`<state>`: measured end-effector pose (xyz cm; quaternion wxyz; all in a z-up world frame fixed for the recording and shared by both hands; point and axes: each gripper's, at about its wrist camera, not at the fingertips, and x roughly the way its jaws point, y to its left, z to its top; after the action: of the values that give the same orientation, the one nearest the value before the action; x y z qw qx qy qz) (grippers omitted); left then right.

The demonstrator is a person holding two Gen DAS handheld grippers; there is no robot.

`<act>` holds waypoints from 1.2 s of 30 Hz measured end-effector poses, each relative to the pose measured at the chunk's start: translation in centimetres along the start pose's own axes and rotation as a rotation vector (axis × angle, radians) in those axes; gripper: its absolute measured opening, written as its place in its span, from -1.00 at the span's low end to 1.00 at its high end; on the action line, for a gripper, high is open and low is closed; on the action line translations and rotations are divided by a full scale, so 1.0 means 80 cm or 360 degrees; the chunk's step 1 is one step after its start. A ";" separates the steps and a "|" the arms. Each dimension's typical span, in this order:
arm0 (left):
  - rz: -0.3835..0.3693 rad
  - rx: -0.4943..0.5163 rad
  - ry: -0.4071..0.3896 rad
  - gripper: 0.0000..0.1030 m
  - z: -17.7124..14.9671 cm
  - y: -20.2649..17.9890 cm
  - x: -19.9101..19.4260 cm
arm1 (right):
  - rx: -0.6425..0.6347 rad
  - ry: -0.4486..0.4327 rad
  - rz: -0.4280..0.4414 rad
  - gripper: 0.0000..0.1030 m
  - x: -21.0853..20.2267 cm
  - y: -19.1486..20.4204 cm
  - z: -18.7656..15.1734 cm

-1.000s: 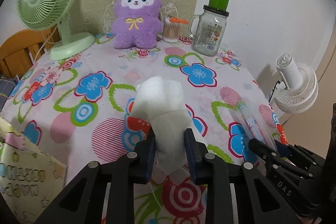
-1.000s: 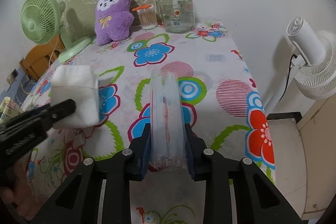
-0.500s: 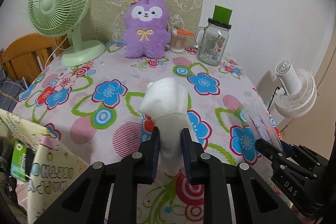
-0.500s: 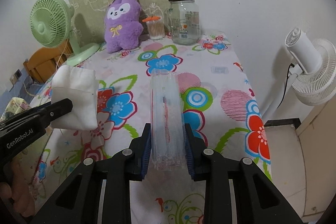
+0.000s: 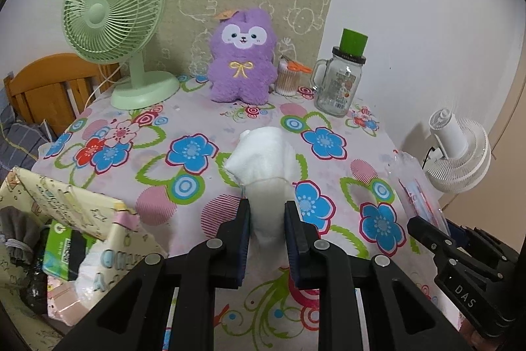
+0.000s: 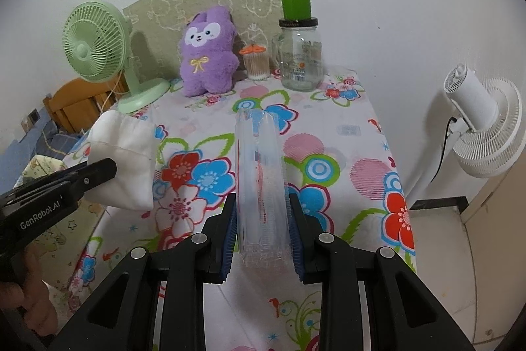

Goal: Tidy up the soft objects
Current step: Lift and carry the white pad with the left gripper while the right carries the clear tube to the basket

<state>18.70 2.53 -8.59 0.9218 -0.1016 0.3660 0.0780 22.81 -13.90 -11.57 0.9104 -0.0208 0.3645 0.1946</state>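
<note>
My left gripper (image 5: 265,209) is shut on a folded white cloth (image 5: 263,160), which bulges out above the pads and hangs clear of the table. The same cloth (image 6: 123,160) shows at the left of the right wrist view, pinched by the left gripper's black finger (image 6: 98,171). My right gripper (image 6: 262,203) is shut on a clear plastic packet (image 6: 259,183) with red print inside, held upright on edge above the flowered tablecloth (image 6: 328,166). That packet (image 5: 416,186) appears at the right of the left wrist view. A purple plush toy (image 5: 243,61) sits at the back.
At the back stand a green desk fan (image 5: 111,28), a cotton-swab jar (image 5: 289,78) and a glass mug jar with green lid (image 5: 340,81). A white fan (image 5: 457,150) stands off the table's right edge. A patterned open box (image 5: 65,219) with packages lies at the lower left.
Both grippers have risen and drawn back from the table with their loads, so more of the table and the box at lower left show. The left jaws pinched the cloth slightly tighter.
</note>
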 end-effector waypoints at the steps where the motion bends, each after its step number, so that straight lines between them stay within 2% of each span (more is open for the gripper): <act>1: -0.0003 -0.0005 -0.0003 -0.64 0.001 0.002 -0.003 | -0.0002 -0.0004 0.0005 -0.39 -0.002 0.001 0.000; 24: -0.0056 -0.0037 -0.0082 -0.69 -0.006 0.025 -0.064 | -0.0082 -0.0092 0.0012 -0.39 -0.055 0.044 0.006; 36: -0.0068 -0.0073 -0.0157 -0.69 -0.004 0.049 -0.104 | -0.0181 -0.0147 0.0051 -0.39 -0.081 0.093 0.016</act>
<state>11.62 5.70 -3.59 0.9376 -0.1266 0.3160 0.0715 16.64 -9.01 -5.50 0.9204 -0.0576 0.3106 0.2304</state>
